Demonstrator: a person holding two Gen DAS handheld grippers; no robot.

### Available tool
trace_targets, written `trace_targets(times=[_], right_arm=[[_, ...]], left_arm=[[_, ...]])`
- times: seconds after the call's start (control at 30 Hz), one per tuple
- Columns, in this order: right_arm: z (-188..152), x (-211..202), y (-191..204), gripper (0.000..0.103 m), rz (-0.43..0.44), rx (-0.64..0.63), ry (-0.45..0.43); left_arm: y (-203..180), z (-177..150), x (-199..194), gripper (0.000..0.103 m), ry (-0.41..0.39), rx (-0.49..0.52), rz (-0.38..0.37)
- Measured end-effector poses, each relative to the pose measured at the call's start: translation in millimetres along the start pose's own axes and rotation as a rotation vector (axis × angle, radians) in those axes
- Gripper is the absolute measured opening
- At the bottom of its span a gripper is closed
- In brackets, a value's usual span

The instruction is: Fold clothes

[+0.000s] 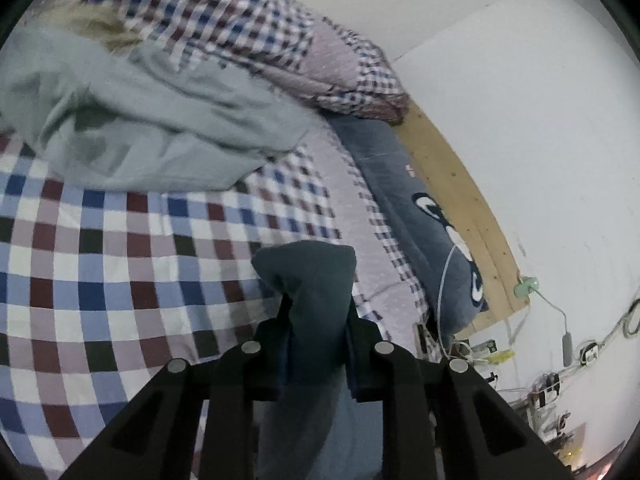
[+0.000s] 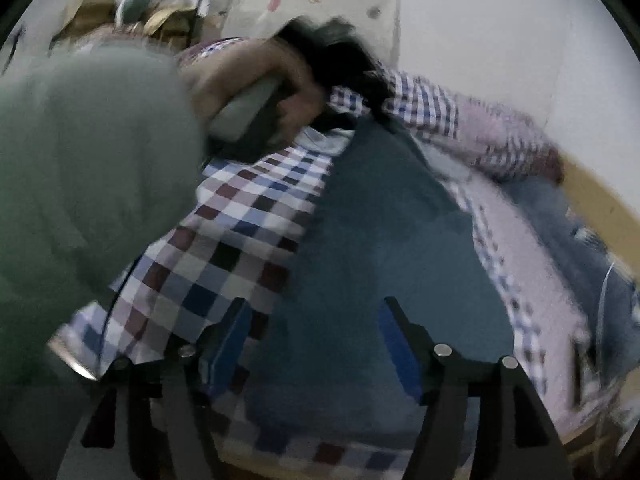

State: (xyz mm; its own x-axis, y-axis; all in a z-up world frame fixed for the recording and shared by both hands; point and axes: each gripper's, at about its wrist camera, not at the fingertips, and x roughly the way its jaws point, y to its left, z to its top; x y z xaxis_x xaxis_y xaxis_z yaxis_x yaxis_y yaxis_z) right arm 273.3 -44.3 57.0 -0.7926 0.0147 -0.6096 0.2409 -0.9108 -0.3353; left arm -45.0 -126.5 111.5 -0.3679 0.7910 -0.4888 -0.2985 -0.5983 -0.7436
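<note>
The left claw [image 1: 318,312] is closed on a bunched fold of dark teal cloth [image 1: 310,276], lifted above the checked bed cover [image 1: 120,248]. A pale green garment [image 1: 152,120] lies crumpled further away, beside a grey-blue pillow [image 1: 424,220].

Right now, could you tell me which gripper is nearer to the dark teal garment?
Left. The left gripper is shut on the dark teal garment; the right gripper is open above it.
</note>
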Motion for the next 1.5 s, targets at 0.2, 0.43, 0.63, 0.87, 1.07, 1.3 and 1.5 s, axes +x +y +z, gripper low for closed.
trace_targets(times=[0.2,0.43,0.63,0.87,1.07,1.3,1.5], right_arm=[[-3.0,33.6,44.0,0.071,-0.182,-0.081,0.021],[-13.8,61.8,47.5,0.069,-0.347,-0.142,0.085],[-20.8,35.7,28.0,0.008,-0.263,-0.168,0.086],[-1.8,-23.9,-22.3,0.005,-0.061,-0.144,0.052],[36.4,-76.3,-48.1,0.004,0.11,-0.14,-0.03],[103.2,-110.0,-28.6,0.004,0.39,-0.212,-0.136],[173.1,-106.8,23.4,0.004,0.616,-0.274,-0.205]], left_arm=[[-16.6,0.0,-31.2,0.018,-0.029,0.017,-0.024],[-6.3,-0.5,-55.9,0.017,-0.071,-0.029,-0.028],[14.9,-5.7,-80.9,0.015,-0.11,-0.117,-0.017],[22.6,-30.8,-138.3,0.011,-0.221,-0.209,0.028],[22.0,-64.0,-231.7,0.01,-0.35,-0.291,0.086],[18.8,-86.0,-369.4,0.01,-0.515,-0.338,0.251],[37.2,-91.8,-483.5,0.009,-0.635,-0.407,0.403]])
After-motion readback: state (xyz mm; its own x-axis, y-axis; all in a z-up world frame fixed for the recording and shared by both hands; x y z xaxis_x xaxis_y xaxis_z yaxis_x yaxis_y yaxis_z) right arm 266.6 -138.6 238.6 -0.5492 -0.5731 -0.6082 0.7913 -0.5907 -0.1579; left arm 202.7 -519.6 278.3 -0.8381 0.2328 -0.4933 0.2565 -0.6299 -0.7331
